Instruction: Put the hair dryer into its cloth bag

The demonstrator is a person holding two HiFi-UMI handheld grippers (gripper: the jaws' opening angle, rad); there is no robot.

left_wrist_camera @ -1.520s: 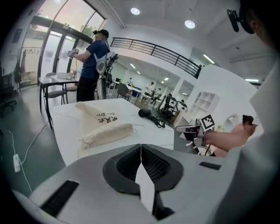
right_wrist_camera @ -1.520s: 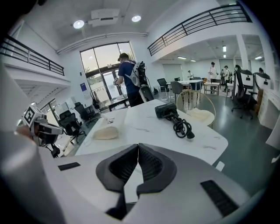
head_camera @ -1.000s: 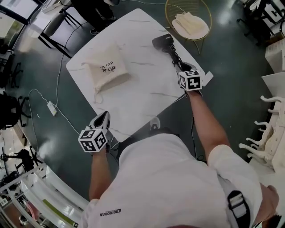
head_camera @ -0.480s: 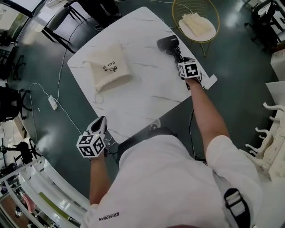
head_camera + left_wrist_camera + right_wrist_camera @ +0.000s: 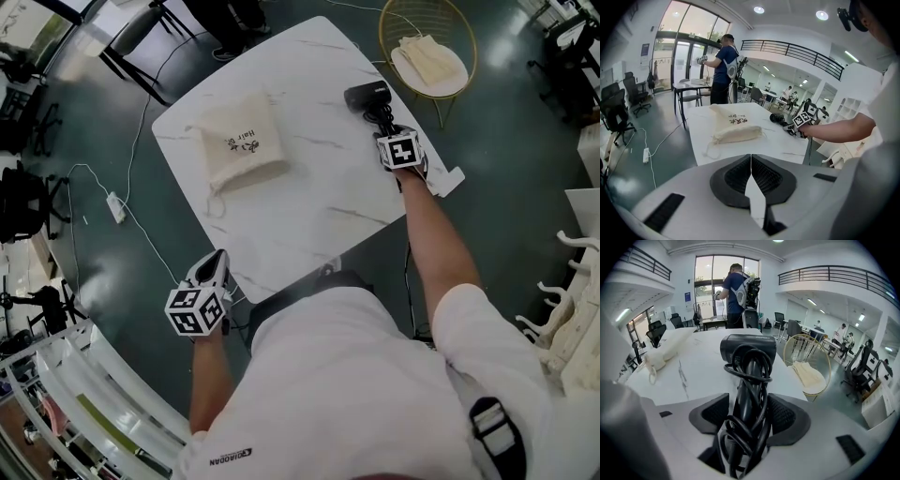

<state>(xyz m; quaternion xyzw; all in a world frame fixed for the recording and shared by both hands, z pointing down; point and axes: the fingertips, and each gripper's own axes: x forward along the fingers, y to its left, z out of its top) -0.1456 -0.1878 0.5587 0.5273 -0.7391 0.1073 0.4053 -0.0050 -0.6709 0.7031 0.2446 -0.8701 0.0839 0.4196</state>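
2 grippers are in play, and only 1 is at the hair dryer (image 5: 367, 96). It lies on the white table (image 5: 319, 202), well apart from the cloth bag (image 5: 239, 145) and to the bag's right in the head view, nozzle end away from the person.

The right gripper (image 5: 384, 125) sits over the handle. Its jaws have just been opening and now stand at their widest, with the handle and its wound cord (image 5: 746, 380) between them. The left pad shows a gap, so nothing is clamped yet.

The left gripper (image 5: 214, 267) hangs off the table's near edge, well apart from the bag on the person's side of it. Its jaws are closed together on nothing.

The dryer looks rigid, with a smooth plastic body, and is probably head-heavy. A hold low on the handle would likely let the barrel droop, so a grip high on the handle, close to the barrel, seems the better choice. The cord loops are springy and uneven, so the pads may squash or roll on them, and a firm squeeze across the wrapped part should help.

The bag is limp cloth, with its drawstring (image 5: 216, 202) on the side facing the person. It will likely need its mouth held open.
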